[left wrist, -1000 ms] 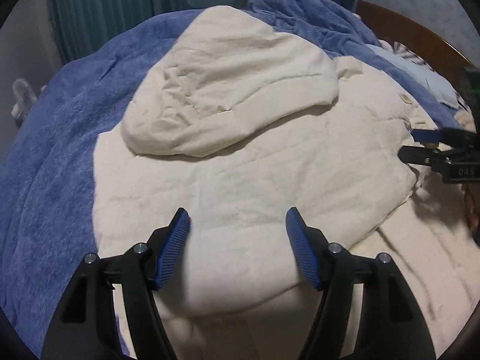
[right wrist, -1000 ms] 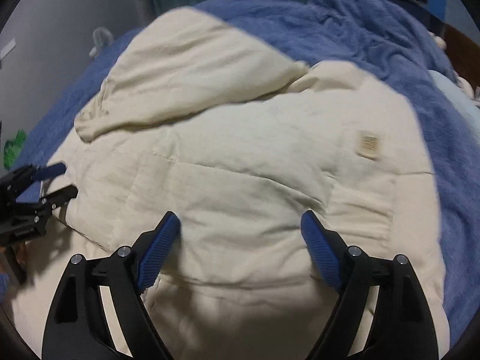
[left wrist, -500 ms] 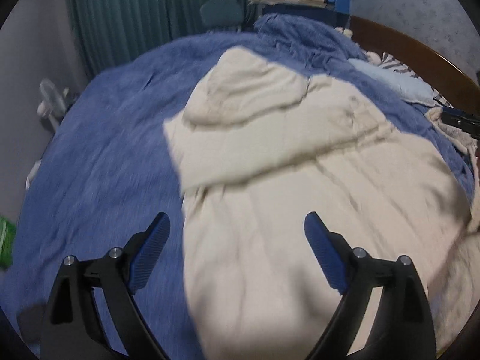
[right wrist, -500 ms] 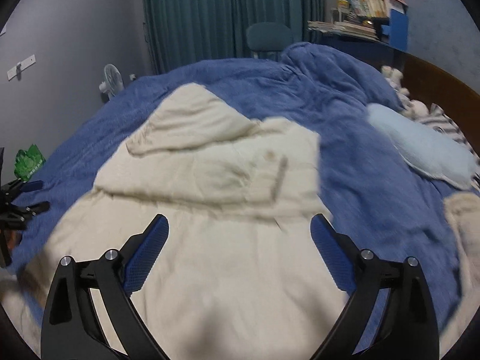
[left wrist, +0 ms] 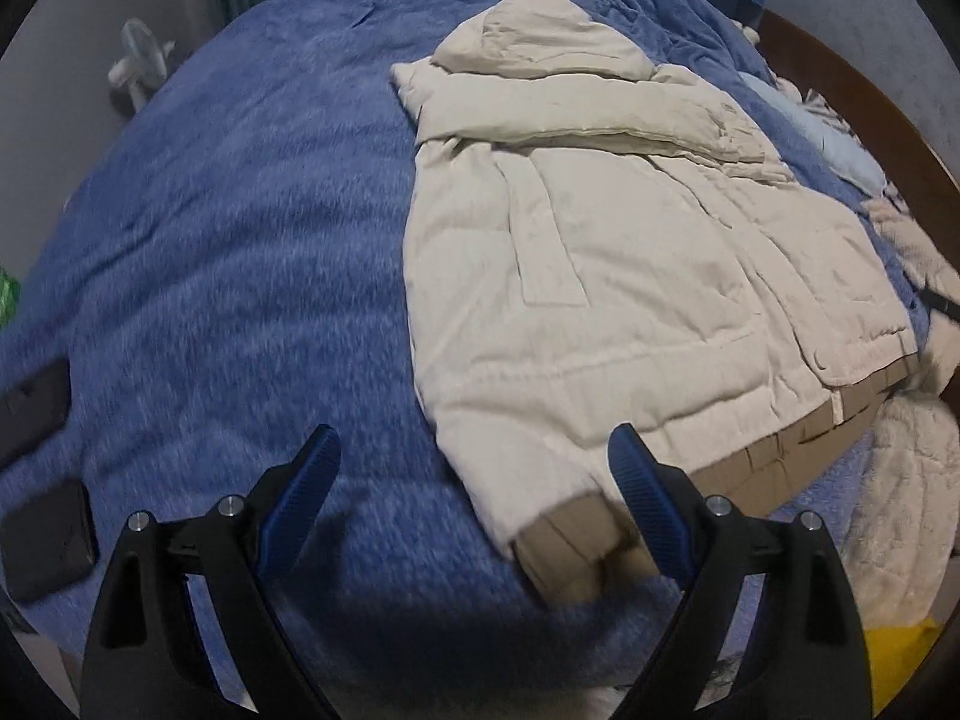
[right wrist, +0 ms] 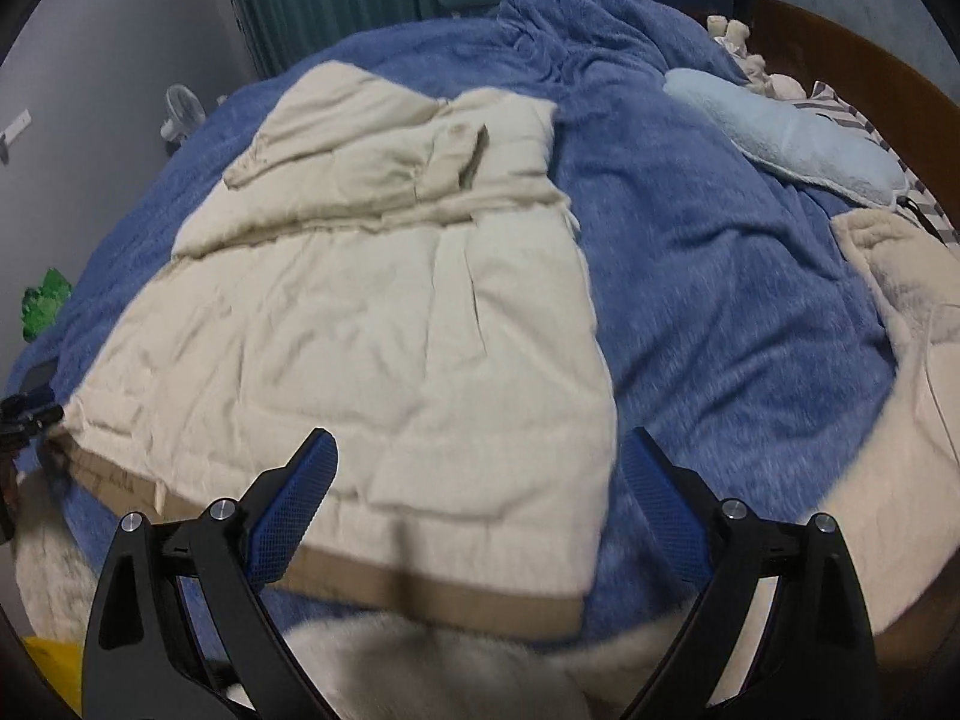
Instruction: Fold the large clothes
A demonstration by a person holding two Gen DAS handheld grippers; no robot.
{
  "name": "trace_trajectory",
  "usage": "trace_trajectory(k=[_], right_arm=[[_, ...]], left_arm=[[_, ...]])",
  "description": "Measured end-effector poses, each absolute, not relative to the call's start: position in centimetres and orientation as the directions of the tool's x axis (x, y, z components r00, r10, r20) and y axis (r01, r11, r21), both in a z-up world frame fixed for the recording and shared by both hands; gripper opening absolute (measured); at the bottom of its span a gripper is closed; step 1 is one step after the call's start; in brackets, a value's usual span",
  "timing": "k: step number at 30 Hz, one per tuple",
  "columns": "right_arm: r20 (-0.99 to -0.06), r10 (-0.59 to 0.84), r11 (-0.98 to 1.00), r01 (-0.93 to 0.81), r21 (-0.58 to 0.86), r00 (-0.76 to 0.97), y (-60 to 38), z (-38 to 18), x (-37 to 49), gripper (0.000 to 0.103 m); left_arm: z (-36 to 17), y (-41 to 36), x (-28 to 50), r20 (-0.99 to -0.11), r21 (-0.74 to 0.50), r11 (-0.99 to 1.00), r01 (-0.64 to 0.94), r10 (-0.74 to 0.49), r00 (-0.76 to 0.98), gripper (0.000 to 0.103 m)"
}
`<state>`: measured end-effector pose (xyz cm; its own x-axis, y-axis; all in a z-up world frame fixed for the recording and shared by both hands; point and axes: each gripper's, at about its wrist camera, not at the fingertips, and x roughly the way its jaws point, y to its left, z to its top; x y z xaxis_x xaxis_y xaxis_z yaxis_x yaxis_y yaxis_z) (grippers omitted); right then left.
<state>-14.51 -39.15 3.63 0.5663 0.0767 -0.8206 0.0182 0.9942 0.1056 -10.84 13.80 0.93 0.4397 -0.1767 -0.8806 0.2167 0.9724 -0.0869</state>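
From my left claw (left wrist: 474, 474) I see both blue-padded fingers spread wide with nothing between them, hanging over the blue blanket (left wrist: 240, 252) near the bed's near edge. My right claw (right wrist: 480, 474) is gaping just as wide and grips nothing either; its fingers frame the lower hem of the cream padded coat (right wrist: 372, 324).

The coat (left wrist: 630, 252) lies flat on the blanket, hood (left wrist: 540, 36) pointing toward the far end of the bed, a sleeve folded across the chest just below the hood. Its tan lining shows along the bottom hem, which sits close to the near edge of the bed. In the left view the coat occupies the right half of the bed; in the right view it sits left of centre.

A pale blue pillow (right wrist: 792, 138) rests toward the bed's right side by the brown wooden bed frame (right wrist: 840, 48). A second cream fleecy garment (right wrist: 918, 360) is bunched at the bed's right edge. Two dark flat objects (left wrist: 42, 480) lie on the blanket near the left edge. I see no containers here.
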Motion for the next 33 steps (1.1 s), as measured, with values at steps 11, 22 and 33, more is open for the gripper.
trace_trajectory(k=[11,22,33], right_arm=[[-0.864,0.105,0.987,0.055,0.152,0.493,-41.7,1.6,-16.2,0.078],[-0.886,0.252,0.947,0.089,0.309,0.389,-42.4,-2.8,-14.4,0.079],[-0.819,0.203,0.978,-0.065,0.199,0.536,-39.9,2.7,-15.2,0.01]], left_arm=[[-1.2,14.2,-10.2,-0.903,-0.228,0.958,0.175,-0.275,0.33,0.06],[-3.9,12.6,-9.4,-0.934,-0.271,0.942,0.197,-0.307,0.184,0.056],[-0.2,13.1,-9.9,-0.876,-0.356,0.888,0.292,-0.426,0.228,0.013]])
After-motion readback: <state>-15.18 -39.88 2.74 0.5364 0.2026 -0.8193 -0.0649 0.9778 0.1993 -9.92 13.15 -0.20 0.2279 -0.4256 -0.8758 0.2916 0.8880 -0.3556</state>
